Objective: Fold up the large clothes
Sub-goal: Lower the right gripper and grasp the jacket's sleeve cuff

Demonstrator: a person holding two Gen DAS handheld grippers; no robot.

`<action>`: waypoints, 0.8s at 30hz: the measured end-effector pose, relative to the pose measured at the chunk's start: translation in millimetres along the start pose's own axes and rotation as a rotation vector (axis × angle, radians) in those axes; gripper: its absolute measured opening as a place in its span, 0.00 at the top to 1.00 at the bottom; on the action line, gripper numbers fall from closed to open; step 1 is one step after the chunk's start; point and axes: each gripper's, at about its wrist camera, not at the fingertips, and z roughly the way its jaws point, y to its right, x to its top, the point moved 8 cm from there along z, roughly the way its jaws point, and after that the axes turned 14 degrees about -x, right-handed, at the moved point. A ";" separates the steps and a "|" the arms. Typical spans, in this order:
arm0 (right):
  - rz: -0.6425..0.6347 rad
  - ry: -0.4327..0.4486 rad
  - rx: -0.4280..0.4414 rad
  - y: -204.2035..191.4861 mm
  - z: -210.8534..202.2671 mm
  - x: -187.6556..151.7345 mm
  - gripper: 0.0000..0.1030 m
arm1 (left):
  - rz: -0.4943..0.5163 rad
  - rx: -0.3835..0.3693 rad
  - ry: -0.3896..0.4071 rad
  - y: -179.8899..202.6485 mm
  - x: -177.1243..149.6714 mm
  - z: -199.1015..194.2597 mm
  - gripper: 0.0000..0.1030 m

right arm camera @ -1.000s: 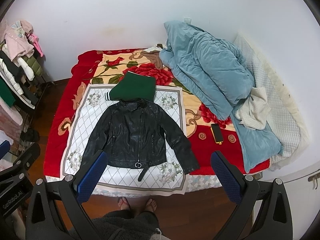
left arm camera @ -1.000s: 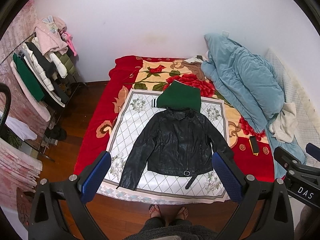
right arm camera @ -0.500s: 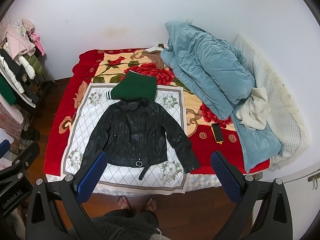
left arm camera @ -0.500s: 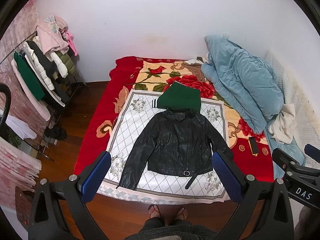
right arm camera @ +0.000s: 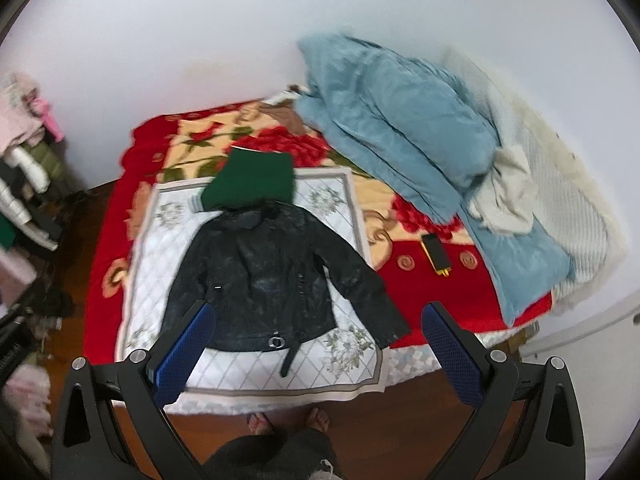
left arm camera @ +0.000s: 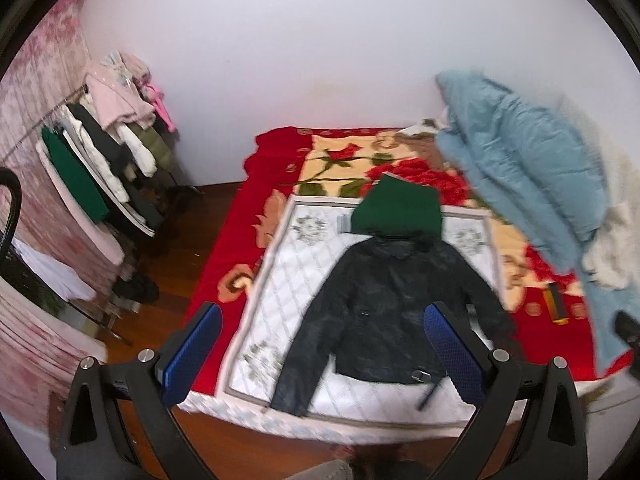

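Note:
A black leather jacket [left arm camera: 394, 300] lies flat and face up on a white patterned mat [left arm camera: 288, 264] on the bed, sleeves spread; it also shows in the right wrist view [right arm camera: 264, 272]. A folded green garment [left arm camera: 396, 208] lies just beyond its collar, seen too in the right wrist view [right arm camera: 252, 182]. My left gripper [left arm camera: 320, 354] is open and empty, held high above the bed's near edge. My right gripper [right arm camera: 316, 354] is open and empty, also well above the jacket's hem.
A blue quilt [right arm camera: 400, 120] and white cloth [right arm camera: 504, 196] are piled on the bed's right side. A phone [right arm camera: 436, 254] lies on the red floral blanket [left arm camera: 240, 248]. A clothes rack [left arm camera: 104, 168] stands at left on the wooden floor [left arm camera: 180, 240]. My feet [right arm camera: 288, 420] are at the bed's foot.
Both grippers have shifted, the left view swinging left and the right view moving nearer the bed and tilting; the frames are blurred by motion. The jacket has not moved.

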 end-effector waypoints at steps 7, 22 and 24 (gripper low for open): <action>0.060 -0.221 -0.076 18.6 175.9 -41.3 0.18 | 0.022 0.133 -0.165 -11.9 -43.6 127.2 0.00; 0.625 -0.774 -0.067 121.2 579.8 -236.3 0.24 | -0.065 0.253 -0.482 41.8 -158.6 406.7 0.00; 0.644 -0.773 -0.077 123.2 608.2 -252.1 0.24 | -0.043 0.237 -0.518 57.7 -175.2 434.3 0.00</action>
